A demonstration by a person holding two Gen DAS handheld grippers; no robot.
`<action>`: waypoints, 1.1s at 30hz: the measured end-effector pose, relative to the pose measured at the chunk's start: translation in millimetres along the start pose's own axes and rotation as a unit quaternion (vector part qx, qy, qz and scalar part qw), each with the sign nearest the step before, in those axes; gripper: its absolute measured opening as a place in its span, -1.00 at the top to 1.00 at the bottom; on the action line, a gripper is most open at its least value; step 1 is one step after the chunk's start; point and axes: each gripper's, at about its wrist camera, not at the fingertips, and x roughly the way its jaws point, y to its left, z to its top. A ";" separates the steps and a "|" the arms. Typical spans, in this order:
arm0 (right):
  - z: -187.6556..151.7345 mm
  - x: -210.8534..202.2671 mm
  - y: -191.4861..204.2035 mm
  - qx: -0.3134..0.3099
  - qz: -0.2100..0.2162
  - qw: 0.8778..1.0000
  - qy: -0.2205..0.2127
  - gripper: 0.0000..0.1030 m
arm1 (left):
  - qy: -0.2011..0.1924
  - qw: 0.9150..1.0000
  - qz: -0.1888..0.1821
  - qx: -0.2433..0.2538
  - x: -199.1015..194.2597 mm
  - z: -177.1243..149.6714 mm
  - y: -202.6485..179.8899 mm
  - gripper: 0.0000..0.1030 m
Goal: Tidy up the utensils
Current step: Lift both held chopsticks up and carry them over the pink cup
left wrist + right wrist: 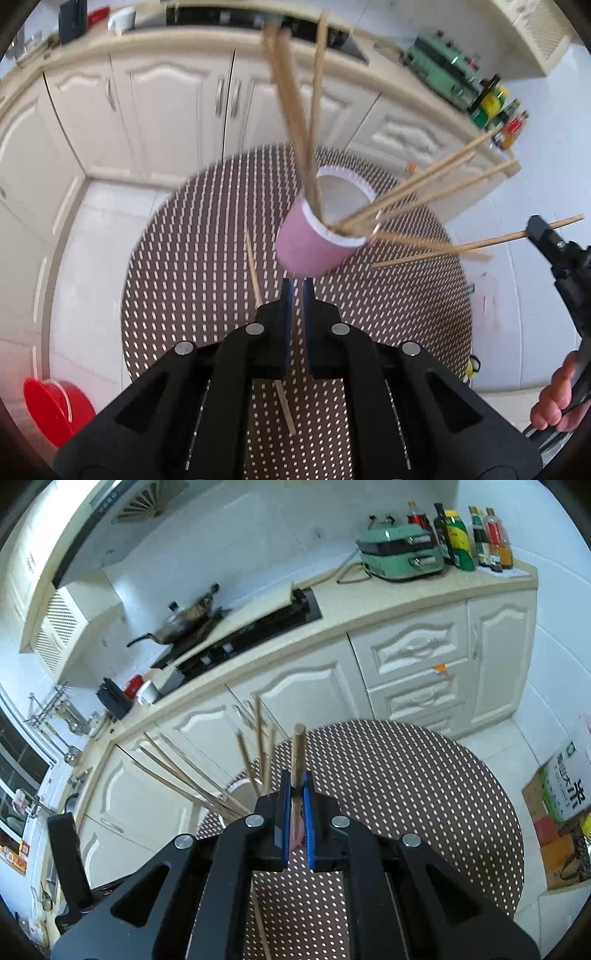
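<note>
A pink paper cup [306,247] stands on a round table with a brown dotted mat [184,295], and several wooden chopsticks [291,110] fan out of it. My left gripper [297,286] is shut just in front of the cup's base, with nothing between its blue pads. One loose chopstick [254,266] lies on the mat and runs under that gripper. My right gripper [297,775] is shut on a single chopstick [298,746] that sticks up past its tips. In the left wrist view the right gripper [533,225] holds this chopstick [461,245] level, to the right of the cup. The cup's rim [240,786] shows left of the right fingers.
Cream cabinets [424,653] and a counter with a hob, a pan [184,624], a green appliance [402,554] and bottles stand behind the table. A red tub [55,406] sits on the floor at left. Cardboard boxes [561,812] are at right. A hand [554,402] grips the right tool.
</note>
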 end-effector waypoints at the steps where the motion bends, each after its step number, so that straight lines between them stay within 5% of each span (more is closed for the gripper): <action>1: -2.7 2.7 -1.4 0.001 -0.002 1.000 0.007 0.90 | 0.014 1.000 0.001 -0.001 7.4 -2.0 1.5 0.87; 8: -19.1 26.3 -13.0 0.025 -0.015 0.998 0.062 0.90 | 0.095 0.995 0.015 -0.011 53.7 -9.6 11.8 0.78; 9: -18.5 27.1 -13.3 0.024 -0.019 0.997 0.064 0.90 | 0.104 0.994 0.014 -0.017 59.9 -9.8 14.7 0.68; 11: -17.8 30.3 -15.6 0.027 -0.026 0.997 0.068 0.90 | 0.110 0.993 0.013 -0.028 67.3 -9.3 19.0 -0.15; 12: -16.5 32.0 -17.4 0.031 -0.028 0.997 0.069 0.90 | 0.101 0.994 0.009 -0.037 68.5 -8.4 21.8 -0.17; 18: -8.6 39.4 -22.9 0.045 -0.036 0.995 0.075 0.90 | 0.089 0.994 0.041 -0.054 88.5 4.5 31.3 -0.17; 22: -5.5 44.9 -22.4 0.048 -0.045 0.995 0.074 0.90 | 0.103 0.990 0.069 -0.067 113.5 14.9 40.6 0.20; 27: -1.8 50.6 -19.3 0.046 -0.056 0.995 0.074 0.89 | 0.106 0.988 0.101 -0.052 126.5 19.2 37.4 0.21; 31: -0.2 52.7 -16.0 0.042 -0.057 0.995 0.074 0.90 | 0.096 0.988 0.111 -0.048 124.8 19.2 35.8 0.83; 33: 0.0 53.0 -16.1 0.044 -0.058 0.995 0.074 0.90 | 0.099 0.988 0.102 -0.054 123.1 22.4 38.3 0.87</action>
